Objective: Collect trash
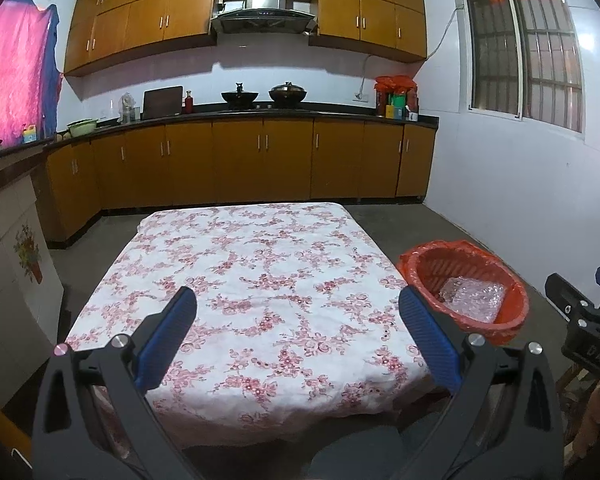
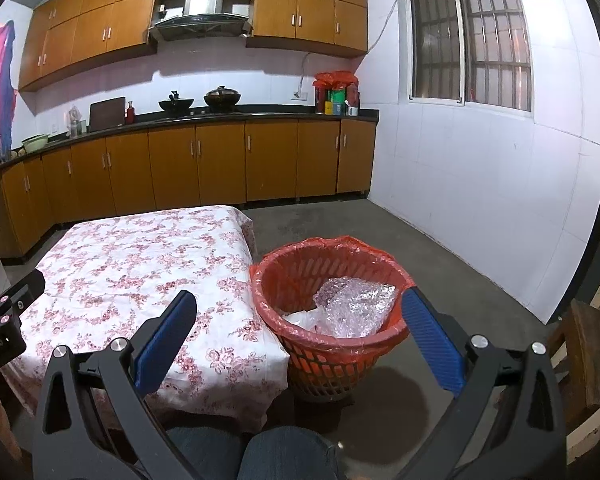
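A red mesh waste basket (image 2: 324,364) (image 1: 512,308) lined with a red bag stands on the floor at the table's right side. Crumpled bubble wrap (image 2: 356,304) (image 1: 472,296) and some clear plastic lie inside it. My left gripper (image 1: 298,300) is open above the near part of the table (image 1: 260,264), which has a pink floral cloth and nothing on it. My right gripper (image 2: 300,304) is open too, held over the table's right edge and the basket's near rim, with nothing between its fingers.
Wooden cabinets (image 1: 240,160) and a dark counter with pots run along the far wall. Grey floor (image 2: 440,260) lies open right of the basket, up to a white tiled wall. A wooden stool (image 2: 584,352) stands at the right. The person's knees (image 2: 260,456) are below.
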### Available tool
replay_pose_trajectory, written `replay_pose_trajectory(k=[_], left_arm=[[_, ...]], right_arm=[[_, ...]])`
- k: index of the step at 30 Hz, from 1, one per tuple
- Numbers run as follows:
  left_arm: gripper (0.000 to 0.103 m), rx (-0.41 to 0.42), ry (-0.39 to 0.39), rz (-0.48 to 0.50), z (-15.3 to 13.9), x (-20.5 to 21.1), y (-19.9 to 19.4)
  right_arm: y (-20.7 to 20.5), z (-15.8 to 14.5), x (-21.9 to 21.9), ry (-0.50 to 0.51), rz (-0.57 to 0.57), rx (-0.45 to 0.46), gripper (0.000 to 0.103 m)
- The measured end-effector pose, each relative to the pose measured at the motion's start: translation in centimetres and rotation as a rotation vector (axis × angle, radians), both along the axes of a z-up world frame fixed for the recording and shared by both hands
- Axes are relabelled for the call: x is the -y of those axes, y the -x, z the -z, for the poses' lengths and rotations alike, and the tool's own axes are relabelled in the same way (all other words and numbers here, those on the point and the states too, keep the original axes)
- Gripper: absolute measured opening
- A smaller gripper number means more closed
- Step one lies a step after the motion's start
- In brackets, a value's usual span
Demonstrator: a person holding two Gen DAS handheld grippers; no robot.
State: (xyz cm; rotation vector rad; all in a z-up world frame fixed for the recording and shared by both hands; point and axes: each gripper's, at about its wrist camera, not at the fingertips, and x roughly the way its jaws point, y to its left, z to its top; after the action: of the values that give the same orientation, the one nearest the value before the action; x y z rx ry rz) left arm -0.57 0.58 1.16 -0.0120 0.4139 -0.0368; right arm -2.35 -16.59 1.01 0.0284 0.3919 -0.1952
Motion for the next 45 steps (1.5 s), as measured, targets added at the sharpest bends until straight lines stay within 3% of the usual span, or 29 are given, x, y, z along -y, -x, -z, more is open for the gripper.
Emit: replay_pose_trajectory(k=[45], left_arm=[[0.099,0.012,-0.018,0.036,0.0,1.2,0.3]], right_arm=[[0.6,0.7,0.4,-0.004,0.026,-0.020,0.101]])
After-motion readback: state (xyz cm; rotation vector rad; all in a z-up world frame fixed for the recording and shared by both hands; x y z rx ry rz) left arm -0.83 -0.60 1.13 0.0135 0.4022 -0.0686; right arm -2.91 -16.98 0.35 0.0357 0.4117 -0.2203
